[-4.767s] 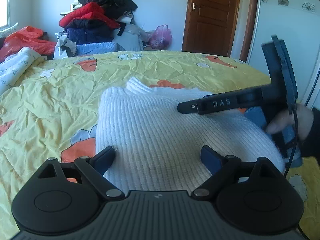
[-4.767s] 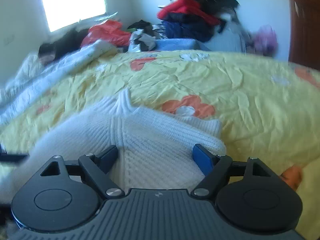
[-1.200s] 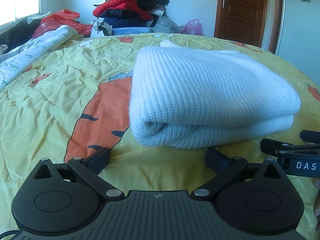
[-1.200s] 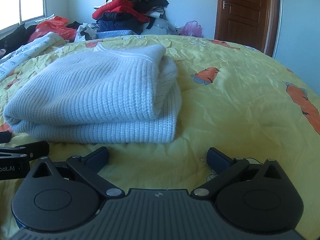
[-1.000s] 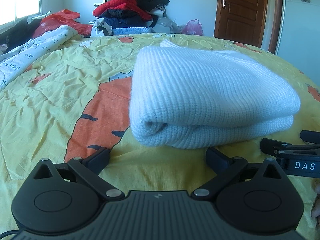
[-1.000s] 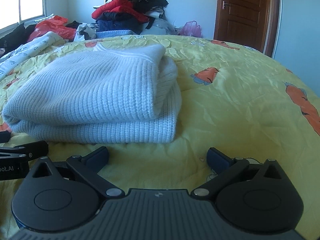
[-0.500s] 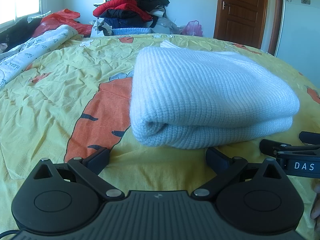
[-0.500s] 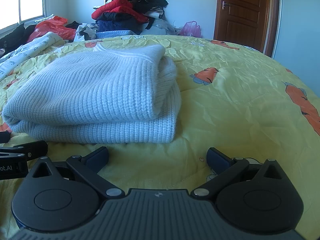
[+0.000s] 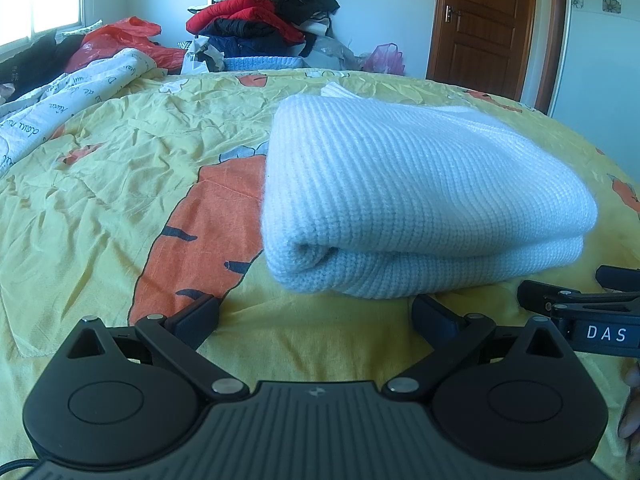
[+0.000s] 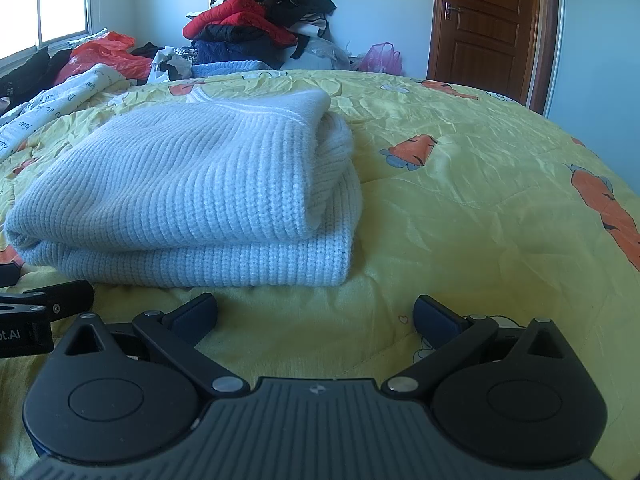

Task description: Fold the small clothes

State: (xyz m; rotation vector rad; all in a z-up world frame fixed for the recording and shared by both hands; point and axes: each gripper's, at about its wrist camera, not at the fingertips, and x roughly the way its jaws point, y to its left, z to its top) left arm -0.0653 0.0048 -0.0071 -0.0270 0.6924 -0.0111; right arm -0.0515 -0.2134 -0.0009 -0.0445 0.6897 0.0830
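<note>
Lying folded on the yellow carrot-print bedsheet (image 9: 120, 184) is a white knitted sweater (image 9: 400, 200), its two thick layers stacked one on the other. The left claw (image 9: 316, 314) is released and holds nothing, just in front of the sweater's near edge. The right claw (image 10: 316, 314) is also released and empty, beside the left one, near the sweater's corner.

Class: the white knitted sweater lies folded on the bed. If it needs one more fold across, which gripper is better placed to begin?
Probably the right gripper: open, facing the white sweater's loose layered end, which looks easy to pinch. The left gripper faces its rounded fold.
</note>
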